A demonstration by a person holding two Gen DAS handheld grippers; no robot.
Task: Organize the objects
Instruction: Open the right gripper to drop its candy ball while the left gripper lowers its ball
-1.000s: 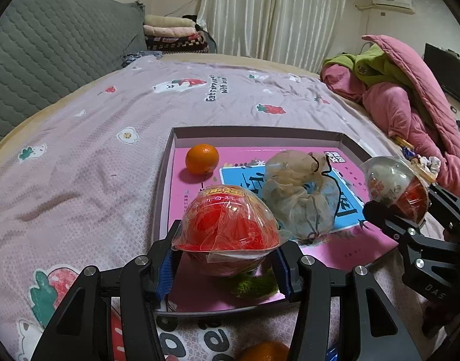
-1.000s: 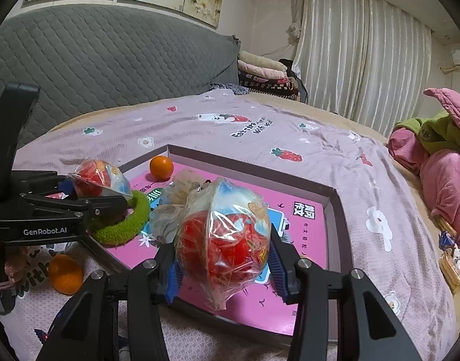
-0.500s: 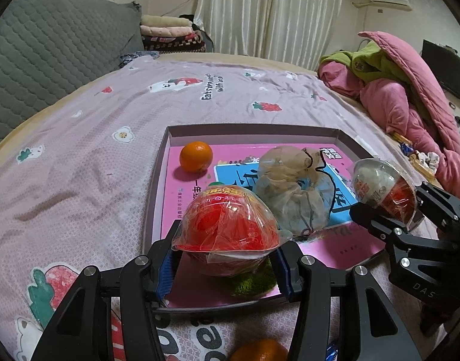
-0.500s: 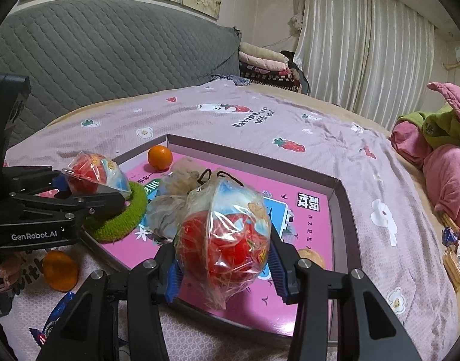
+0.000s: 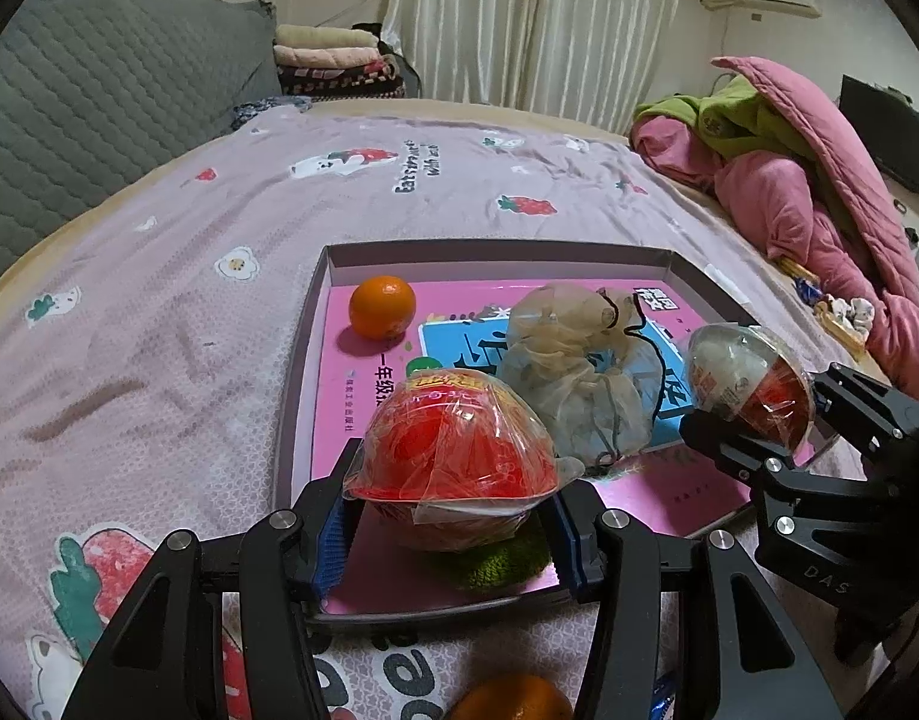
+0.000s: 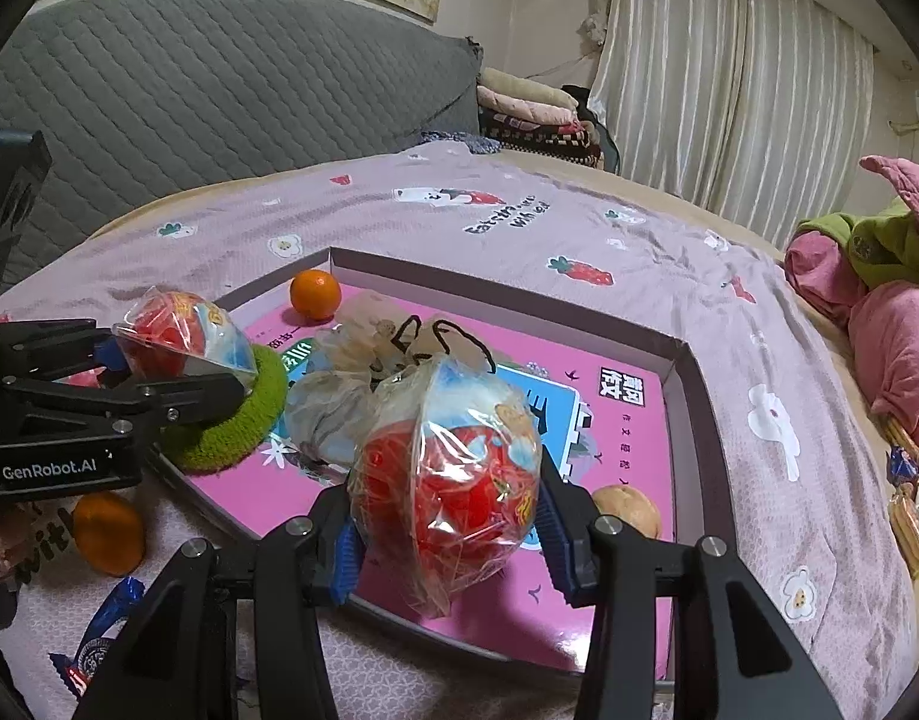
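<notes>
Grey quilted headboard, white curtains, folded blankets, pink quilt.

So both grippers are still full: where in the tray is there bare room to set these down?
Free: the tray's far right corner, between the wall and the mesh bag. Crowded: the left side, with the orange, mesh bag and green ring.

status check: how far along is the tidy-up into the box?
Partway. Done: an orange, mesh pouch, green ring and a tan round item lie in the box. In hand: left gripper and right gripper each clamp a wrapped red ball over it. Left: second orange and candy on the bedspread.
</notes>
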